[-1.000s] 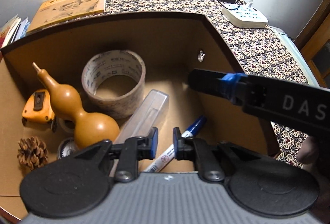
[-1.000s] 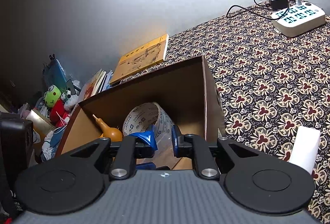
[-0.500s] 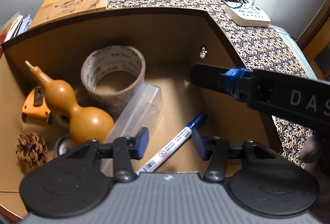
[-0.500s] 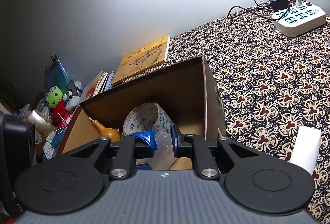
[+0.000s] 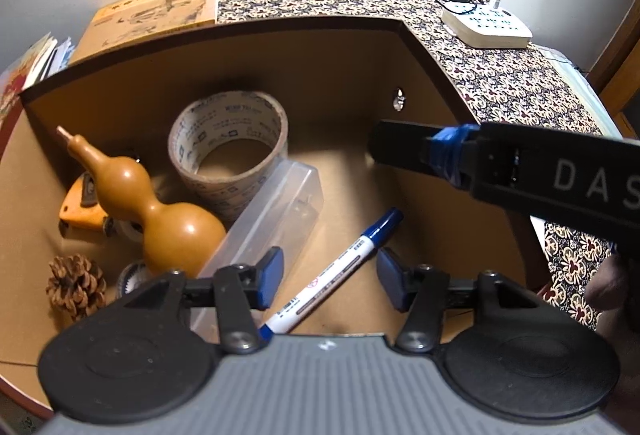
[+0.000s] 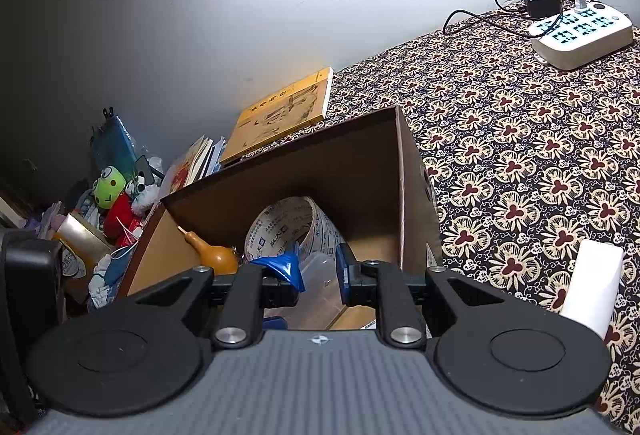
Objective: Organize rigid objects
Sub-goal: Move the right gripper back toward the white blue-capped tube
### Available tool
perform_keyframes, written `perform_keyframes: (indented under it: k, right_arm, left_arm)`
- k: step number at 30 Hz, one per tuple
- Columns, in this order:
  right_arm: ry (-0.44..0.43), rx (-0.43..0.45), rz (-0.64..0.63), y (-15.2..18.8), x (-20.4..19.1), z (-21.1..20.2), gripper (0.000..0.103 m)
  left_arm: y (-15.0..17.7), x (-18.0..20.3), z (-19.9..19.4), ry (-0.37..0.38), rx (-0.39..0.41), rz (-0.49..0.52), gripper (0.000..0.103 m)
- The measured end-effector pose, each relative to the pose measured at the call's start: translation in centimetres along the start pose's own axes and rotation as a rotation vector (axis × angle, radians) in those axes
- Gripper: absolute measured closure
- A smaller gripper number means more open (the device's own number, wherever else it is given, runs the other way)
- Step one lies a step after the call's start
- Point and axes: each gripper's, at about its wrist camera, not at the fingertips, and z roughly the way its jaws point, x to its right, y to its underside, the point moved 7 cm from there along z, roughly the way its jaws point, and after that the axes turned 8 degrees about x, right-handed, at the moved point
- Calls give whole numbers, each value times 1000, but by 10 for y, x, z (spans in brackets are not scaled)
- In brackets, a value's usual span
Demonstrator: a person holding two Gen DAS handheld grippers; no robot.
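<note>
A blue-capped white marker (image 5: 340, 263) lies on the floor of the brown cardboard box (image 5: 432, 195). My left gripper (image 5: 330, 281) is open above the marker's near end, not touching it. In the box are also a tape roll (image 5: 228, 151), a gourd (image 5: 156, 203), a clear plastic case (image 5: 268, 231), an orange tape measure (image 5: 82, 205) and a pine cone (image 5: 76, 285). My right gripper (image 6: 320, 271) hovers over the box's (image 6: 412, 207) right part with a small gap between its jaws, empty; it shows from the side in the left wrist view (image 5: 400, 149).
A white power strip (image 5: 488, 27) with cables sits at the table's back right on the patterned cloth (image 6: 520, 139). A yellow book (image 5: 156, 13) lies behind the box. A white roll (image 6: 592, 287) lies right of the box. Toys and books (image 6: 116, 195) crowd the left.
My left gripper has opened and let go of the marker, which now lies on the box floor. The right gripper has barely moved.
</note>
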Motion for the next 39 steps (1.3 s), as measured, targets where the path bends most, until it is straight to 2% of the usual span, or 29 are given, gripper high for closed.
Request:
perform_keyframes:
  k: [4, 10, 22, 30, 39]
  right_arm:
    - [5, 2, -6, 1, -1, -6, 97]
    - [-5, 7, 12, 2, 0, -18, 96]
    - [-37, 28, -2, 5, 0, -42, 95]
    - [-29, 62, 27, 2, 16, -62, 95]
    - [-24, 47, 53, 4, 36, -77, 95]
  left_arm:
    - [-1, -3, -8, -16, 9, -5, 44]
    - [-2, -8, -26, -148, 65, 41, 38]
    - [5, -12, -55, -216, 89, 3, 35]
    - [6, 0, -70, -248, 117, 5, 32]
    - [5, 14, -81, -308, 132, 3, 25]
